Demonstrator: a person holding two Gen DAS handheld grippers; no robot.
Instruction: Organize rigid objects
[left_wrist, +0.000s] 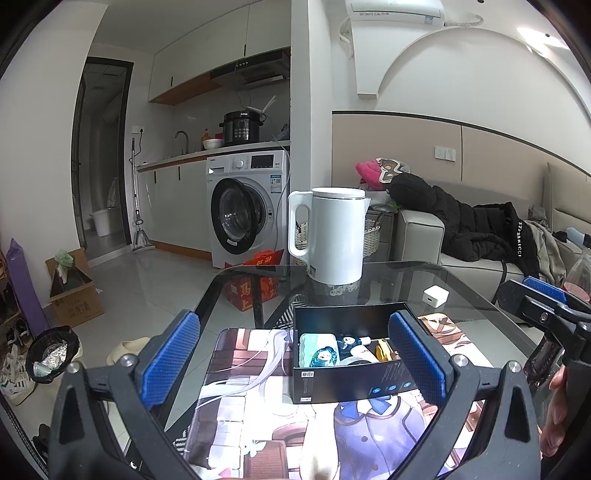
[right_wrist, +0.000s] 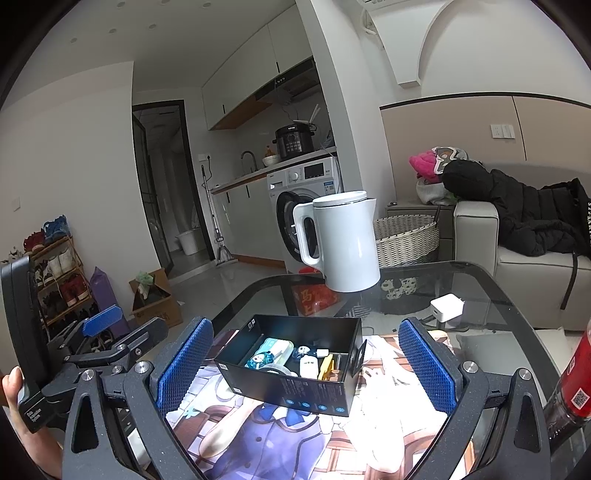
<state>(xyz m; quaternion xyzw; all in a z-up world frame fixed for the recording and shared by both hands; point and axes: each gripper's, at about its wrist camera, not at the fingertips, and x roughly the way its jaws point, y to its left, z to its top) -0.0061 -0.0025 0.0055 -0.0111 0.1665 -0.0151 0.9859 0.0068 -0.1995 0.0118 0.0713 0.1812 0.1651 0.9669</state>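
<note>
We hold our left gripper (left_wrist: 293, 360) with its blue pads spread wide and gripping nothing, and our right gripper (right_wrist: 308, 363) is just as wide apart and bare. Straight ahead at twelve o'clock of both, the black box (right_wrist: 291, 391) sits open-topped on the printed mat (right_wrist: 258, 435), slightly skewed. Inside it we see a mint-green case (left_wrist: 317, 345), a small teal-haired figure (left_wrist: 324, 358), a white piece (right_wrist: 308, 366) and a yellow clip (right_wrist: 327, 366), packed close together. Beyond the box, still toward twelve o'clock, the white kettle (left_wrist: 334, 236) stands upright on the glass table (left_wrist: 480, 306). A white charger cube (left_wrist: 436, 296) lies at about one o'clock, well apart from the box. At three o'clock of the right gripper a red-labelled bottle (right_wrist: 574, 376) stands at the table's edge.
</note>
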